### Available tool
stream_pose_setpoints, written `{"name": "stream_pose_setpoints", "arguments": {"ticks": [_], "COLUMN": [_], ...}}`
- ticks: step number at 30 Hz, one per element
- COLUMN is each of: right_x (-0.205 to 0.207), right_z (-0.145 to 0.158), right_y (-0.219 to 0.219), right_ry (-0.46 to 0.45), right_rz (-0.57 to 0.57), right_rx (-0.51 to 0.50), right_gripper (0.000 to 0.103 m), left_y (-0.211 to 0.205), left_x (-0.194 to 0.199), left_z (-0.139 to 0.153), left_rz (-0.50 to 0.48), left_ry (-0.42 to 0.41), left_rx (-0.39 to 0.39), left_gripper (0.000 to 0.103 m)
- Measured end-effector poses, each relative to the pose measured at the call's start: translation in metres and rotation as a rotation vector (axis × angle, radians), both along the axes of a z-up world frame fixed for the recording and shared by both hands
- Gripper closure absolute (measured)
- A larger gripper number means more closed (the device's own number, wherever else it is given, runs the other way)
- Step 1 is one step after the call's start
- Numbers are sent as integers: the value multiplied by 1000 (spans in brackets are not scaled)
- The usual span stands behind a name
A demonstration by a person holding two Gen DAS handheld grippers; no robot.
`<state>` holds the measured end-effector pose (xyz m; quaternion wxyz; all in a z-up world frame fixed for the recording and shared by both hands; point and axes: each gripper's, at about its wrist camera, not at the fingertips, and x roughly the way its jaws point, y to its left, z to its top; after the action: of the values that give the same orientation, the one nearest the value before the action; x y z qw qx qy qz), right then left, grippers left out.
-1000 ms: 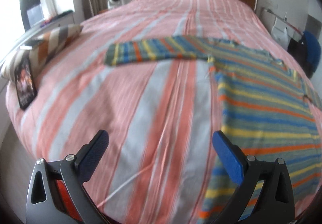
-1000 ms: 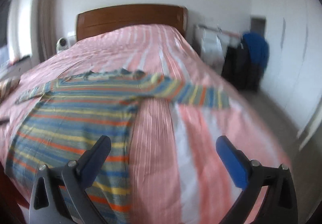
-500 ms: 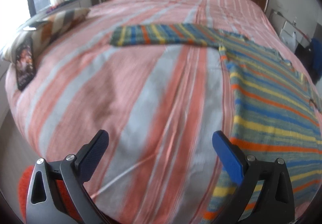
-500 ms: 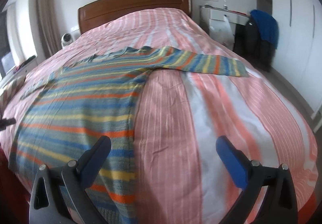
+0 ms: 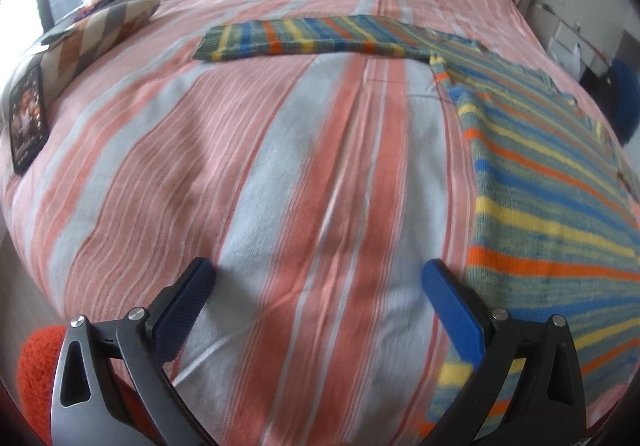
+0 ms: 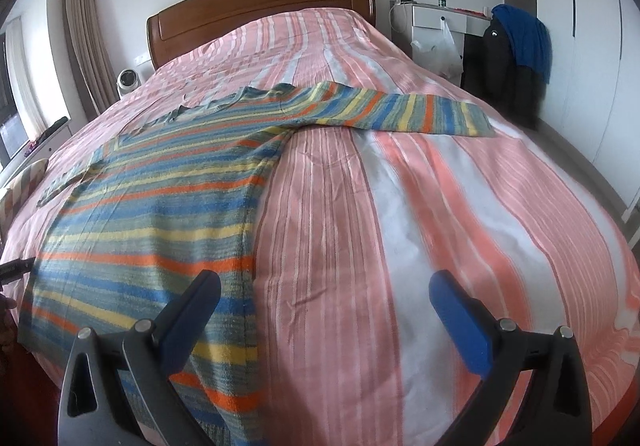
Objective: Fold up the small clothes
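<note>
a striped sweater [image 6: 160,205] lies flat and spread out on the bed cover [image 6: 400,226], with its bottom edge hanging a little over the near end of the bed. it has blue, yellow, orange and grey-green stripes. one sleeve [image 6: 400,109] sticks straight out to the side in the right wrist view, and the other sleeve [image 5: 304,35] sticks straight out the other way in the left wrist view. the neck of the sweater points to the far end of the bed, toward the brown wooden headboard [image 6: 260,5]. the left gripper [image 5: 318,282] hangs over the bare cover near the foot of the bed, with the side of the sweater just beside its right finger. its jaws are wide apart and hold nothing. the right gripper [image 6: 324,294] hangs over the other side of the sweater, with its left finger over the striped cloth and its right finger over the bare cover. its jaws are wide apart too and hold nothing. the cover has pink, orange and white stripes. a zigzag pillow [image 5: 100,29] sits at the left edge of the bed, with a dark picture card [image 5: 26,117] near it. a small white camera [image 6: 128,79] stands beside the headboard. a blue cloth [image 6: 524,33] hangs over dark things by the white wall.
</note>
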<state>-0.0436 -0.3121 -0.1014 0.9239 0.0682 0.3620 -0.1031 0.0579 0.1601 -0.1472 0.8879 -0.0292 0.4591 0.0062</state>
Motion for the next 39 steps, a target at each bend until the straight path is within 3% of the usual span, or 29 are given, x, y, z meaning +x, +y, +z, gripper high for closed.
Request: {"name": "stream_pose_setpoints", "arguments": {"ticks": [9,17,31,39], "right_x": [3,4,1,-4], "right_z": [-4,-7,-5,12], "right_y": [6,-1,1,-11], "right_ry": [16,18,9,-36], "right_rz": [18,5,28,15], "right_rx": [3,23,35,100], "right_gripper": [0,0,0,0], "left_y": [0,-6,6,8], "left_x": [-2,-9,-7,-9], "left_z": [3,21,25,26], "left_rz": [-3,-14,53,65], "left_ry": [-23,-147,-172,-190], "left_rx": [-3,-1,7,17], "left_gripper": [0,1,1,1]}}
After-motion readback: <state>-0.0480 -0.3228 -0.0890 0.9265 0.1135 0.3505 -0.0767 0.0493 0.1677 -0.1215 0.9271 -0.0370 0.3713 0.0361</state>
